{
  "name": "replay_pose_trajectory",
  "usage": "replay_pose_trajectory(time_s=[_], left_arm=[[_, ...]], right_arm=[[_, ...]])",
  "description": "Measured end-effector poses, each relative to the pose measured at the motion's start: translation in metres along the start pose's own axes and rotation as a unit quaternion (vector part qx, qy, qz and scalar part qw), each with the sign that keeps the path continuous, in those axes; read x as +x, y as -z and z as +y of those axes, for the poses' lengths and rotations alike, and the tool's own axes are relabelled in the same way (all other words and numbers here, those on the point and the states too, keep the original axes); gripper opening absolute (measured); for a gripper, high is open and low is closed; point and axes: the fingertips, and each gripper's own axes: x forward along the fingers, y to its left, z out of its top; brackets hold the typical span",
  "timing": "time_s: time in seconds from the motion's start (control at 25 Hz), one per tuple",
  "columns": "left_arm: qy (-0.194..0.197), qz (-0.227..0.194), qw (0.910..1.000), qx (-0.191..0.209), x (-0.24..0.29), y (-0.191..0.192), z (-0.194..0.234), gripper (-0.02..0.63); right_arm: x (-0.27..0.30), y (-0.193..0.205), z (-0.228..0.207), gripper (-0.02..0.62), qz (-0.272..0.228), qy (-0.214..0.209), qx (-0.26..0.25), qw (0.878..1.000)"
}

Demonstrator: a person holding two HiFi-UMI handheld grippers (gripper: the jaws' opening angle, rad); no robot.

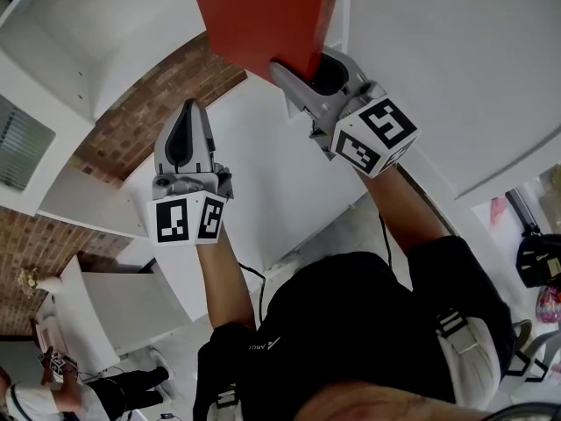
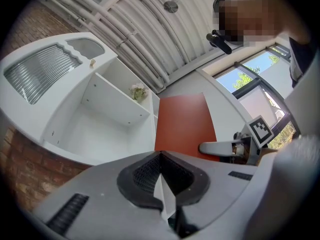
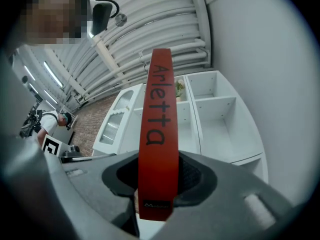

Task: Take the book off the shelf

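Note:
A red book [image 1: 263, 20] stands at the top of the head view, clear of the white shelf unit [image 1: 79, 33]. My right gripper [image 1: 308, 70] is shut on its lower end. In the right gripper view the red spine [image 3: 159, 134], lettered "Arletta", runs up between both black pads [image 3: 195, 181]. My left gripper [image 1: 186, 117] is held lower and to the left of the book, shut with nothing in it. From the left gripper view I see the book's red cover [image 2: 184, 124] with the right gripper [image 2: 225, 147] at its near edge.
The shelf unit's open white compartments [image 2: 100, 114] hold only a small plant [image 2: 138, 91]. A brick wall [image 1: 149, 112] runs behind the shelf. A large white panel [image 1: 456, 60] fills the right side. Another person [image 1: 53, 393] stands at the lower left.

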Motion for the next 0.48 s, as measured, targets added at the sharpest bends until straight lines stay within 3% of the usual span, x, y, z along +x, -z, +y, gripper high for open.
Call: replay_pose_trajectory(time_s=[0.48], left_arm=[[-0.011, 0.001, 0.9999, 0.005, -0.005, -0.005, -0.016, -0.003]], right_arm=[[-0.032, 0.015, 0.003, 0.158, 0.005, 0.001, 0.016, 1.0]])
